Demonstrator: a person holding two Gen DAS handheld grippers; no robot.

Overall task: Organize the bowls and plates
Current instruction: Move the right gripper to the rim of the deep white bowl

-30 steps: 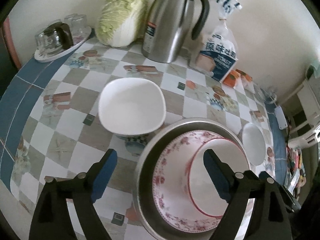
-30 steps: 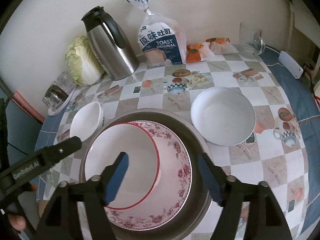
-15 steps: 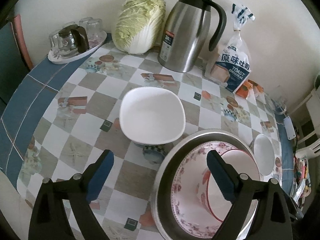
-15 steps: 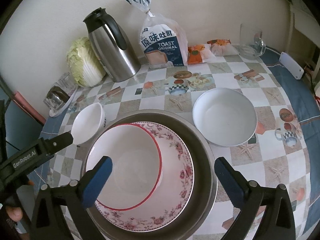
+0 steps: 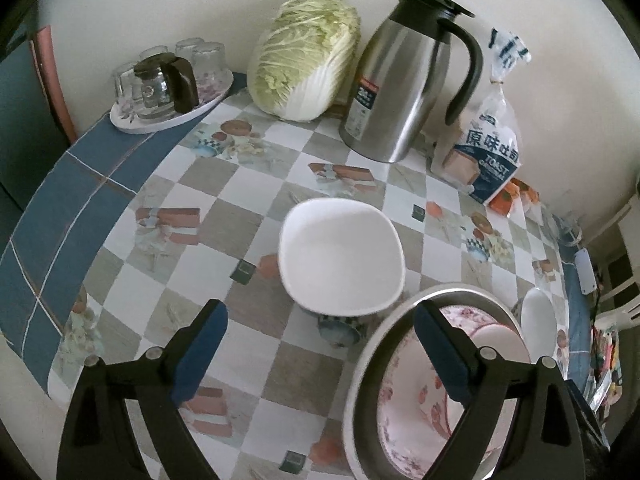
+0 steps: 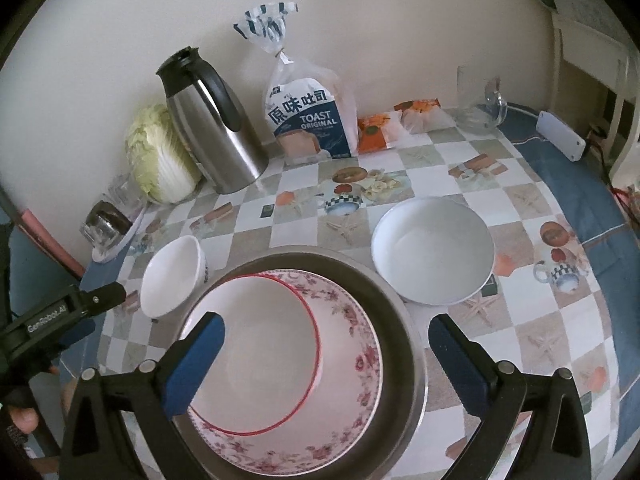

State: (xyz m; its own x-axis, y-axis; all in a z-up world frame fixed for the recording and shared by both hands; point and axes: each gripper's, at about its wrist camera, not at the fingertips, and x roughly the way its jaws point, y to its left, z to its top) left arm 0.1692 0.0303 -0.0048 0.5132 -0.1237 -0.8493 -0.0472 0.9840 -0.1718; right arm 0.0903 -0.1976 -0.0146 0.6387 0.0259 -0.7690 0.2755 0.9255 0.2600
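A steel basin (image 6: 402, 340) sits near me on the chequered table, holding a floral bowl (image 6: 352, 364) with a red-rimmed white bowl (image 6: 260, 344) nested inside, tipped to the left. My right gripper (image 6: 324, 360) hovers open over this stack, its pads clear of the rims. A small white bowl (image 5: 340, 256) stands left of the basin (image 5: 452, 290). My left gripper (image 5: 320, 340) is open just in front of the small bowl, with nothing between its fingers. A wide white bowl (image 6: 432, 248) stands right of the basin. The right wrist view also shows the left gripper (image 6: 94, 312) beside the small bowl (image 6: 170, 280).
Along the back wall stand a cabbage (image 5: 304, 56), a steel jug (image 5: 400, 80), a toast bag (image 6: 308, 116), orange packets (image 6: 376, 132) and a drinking glass (image 6: 476, 96). A tray of glasses (image 5: 168, 88) sits at the far left. A white device (image 6: 560, 136) lies on the blue border.
My left gripper moved left off the basin; the small white bowl now lies straight ahead of it. The right gripper's jaws spread much wider over the red-rimmed bowl and otherwise stayed put.
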